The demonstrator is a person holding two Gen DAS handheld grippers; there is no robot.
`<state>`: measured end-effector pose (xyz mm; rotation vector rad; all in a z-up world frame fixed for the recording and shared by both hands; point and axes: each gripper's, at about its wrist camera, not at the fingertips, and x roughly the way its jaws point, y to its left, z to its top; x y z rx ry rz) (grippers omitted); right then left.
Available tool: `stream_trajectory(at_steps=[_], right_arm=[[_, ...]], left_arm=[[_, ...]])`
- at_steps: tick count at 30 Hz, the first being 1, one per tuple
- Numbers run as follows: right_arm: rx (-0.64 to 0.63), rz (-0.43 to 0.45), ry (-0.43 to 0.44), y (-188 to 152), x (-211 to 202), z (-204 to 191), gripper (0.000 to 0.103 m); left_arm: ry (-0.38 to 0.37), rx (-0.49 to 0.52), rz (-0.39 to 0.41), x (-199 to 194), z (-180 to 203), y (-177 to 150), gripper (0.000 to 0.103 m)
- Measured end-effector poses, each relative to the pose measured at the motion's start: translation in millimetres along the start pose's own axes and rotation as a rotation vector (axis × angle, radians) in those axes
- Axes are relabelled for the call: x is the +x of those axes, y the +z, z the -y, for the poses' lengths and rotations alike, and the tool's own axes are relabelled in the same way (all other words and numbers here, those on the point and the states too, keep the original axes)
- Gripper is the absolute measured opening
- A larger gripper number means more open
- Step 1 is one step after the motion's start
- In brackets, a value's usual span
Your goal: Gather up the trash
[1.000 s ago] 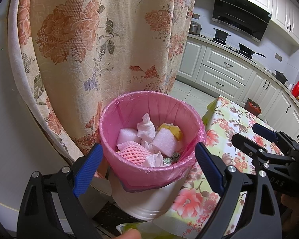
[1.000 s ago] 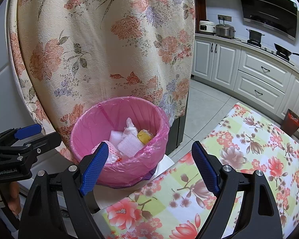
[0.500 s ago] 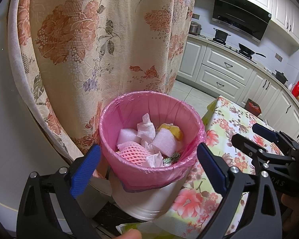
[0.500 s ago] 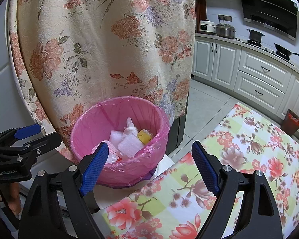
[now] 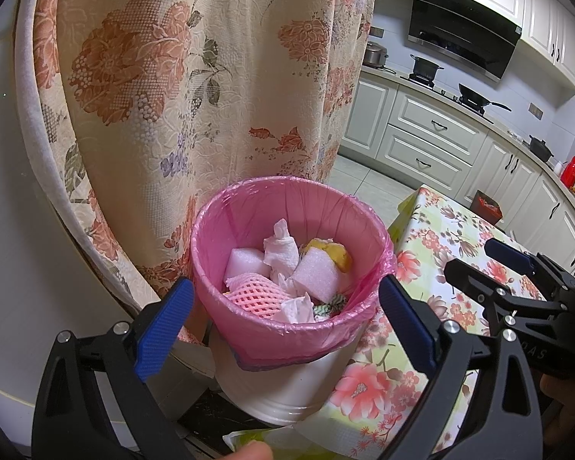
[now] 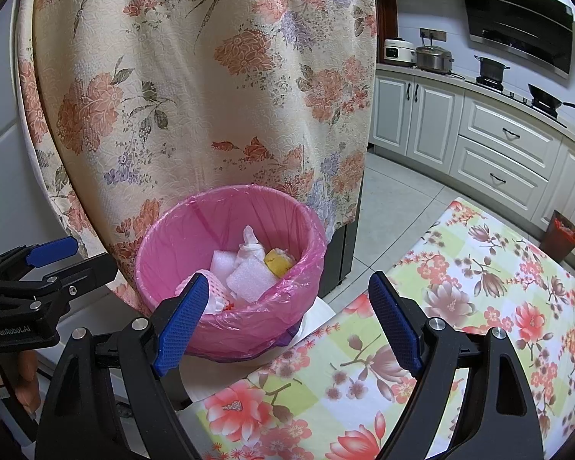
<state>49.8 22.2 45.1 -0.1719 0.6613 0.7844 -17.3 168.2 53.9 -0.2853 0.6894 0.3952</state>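
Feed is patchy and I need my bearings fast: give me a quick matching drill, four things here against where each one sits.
Things:
1. yellow scrap
2. pink foam net
3. floral curtain
4. flowered tablecloth

Places:
A. hanging behind the bin
B. on the table right of the bin
C. in the bin, far right side
D. in the bin, near left side

Pairs: 1-C, 2-D, 3-A, 4-B
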Motion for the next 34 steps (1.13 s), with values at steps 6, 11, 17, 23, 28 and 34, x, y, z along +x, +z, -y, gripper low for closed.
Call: stream_trajectory(at_steps=[6,11,17,23,28,34], right_arm=[[-0.002,-0.001,0.0,-0.5,0.2,0.6,0.08],[-0.002,-0.002,0.001,-1.0,0.0,1.3,0.08],[-0.005,-0.003,0.001,-2.3,0.4,1.7,0.08],[-0.004,-0.005,0.001,-2.2,0.9,2.5,0.08],[-0.005,-0.005,0.002,-2.2,0.7,2.6,0.08],[-0.006,-0.01,0.003,-2.7,2.3,4.4,0.08]], left_arm=[[-0.002,-0.001,-0.002,-0.1,-0.5,0.0,0.094],[-0.007,-0.002,-0.009,-0.2,0.3,0.2,0.094],[0.032,0.026,-0.008,1.5,3.9,2.2,0.098],[0.051,0.023,0.004,0.8,2.1,2.4,0.098],[0.02,0.006,-0.016,3.7,0.7,3.4,0.098],[0.025,0.021,-0.019,5.7,3.7,2.4,0.098]])
